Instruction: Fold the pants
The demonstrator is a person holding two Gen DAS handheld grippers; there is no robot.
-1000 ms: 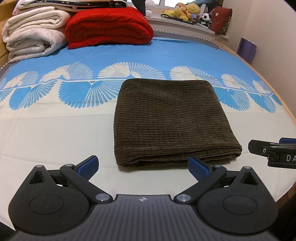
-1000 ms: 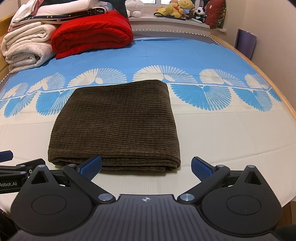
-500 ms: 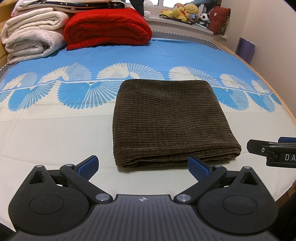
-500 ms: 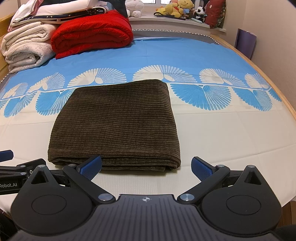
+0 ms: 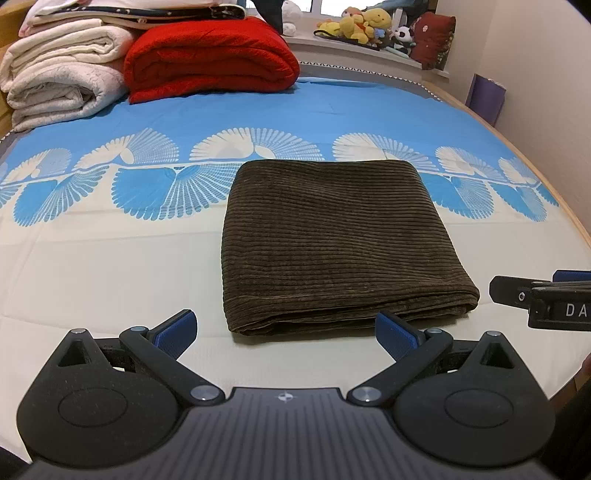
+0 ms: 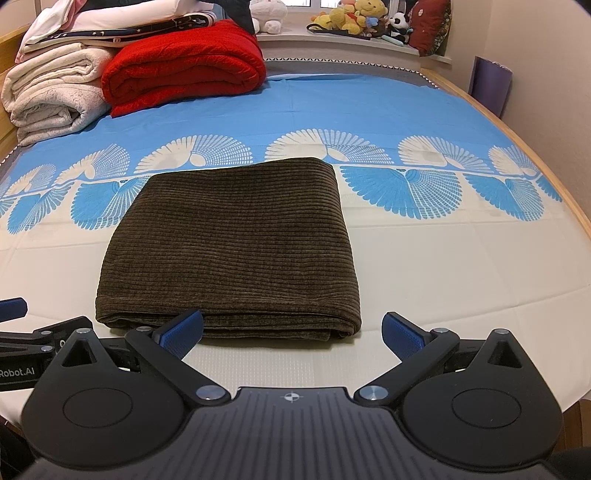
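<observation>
Both sets of jaws stand wide apart and hold nothing. On the left, the left gripper (image 5: 285,330) hovers low over the near edge of the bed (image 5: 92,266), its blue pads (image 5: 176,328) just short of the near edge of the pants, one to each side of the near left corner. At the far left of the bed lies a stack of rolled white blankets (image 5: 59,81), and just right of it a folded red blanket (image 5: 210,59). Nearer, in the middle of the bed, the brown corduroy pants (image 5: 332,240) lie folded into a flat, roughly square bundle, the layered edges facing the grippers and the far edge reaching the blue fan pattern of the sheet. Right of the left gripper, the right gripper (image 6: 291,328) hovers at the same near edge, its left pad (image 6: 183,328) in front of the pants' near edge and its right pad over bare sheet beside the near right corner. On the far windowsill, toward the right, sit soft toys (image 6: 354,14), and a purple object (image 6: 491,85) leans by the right wall.
</observation>
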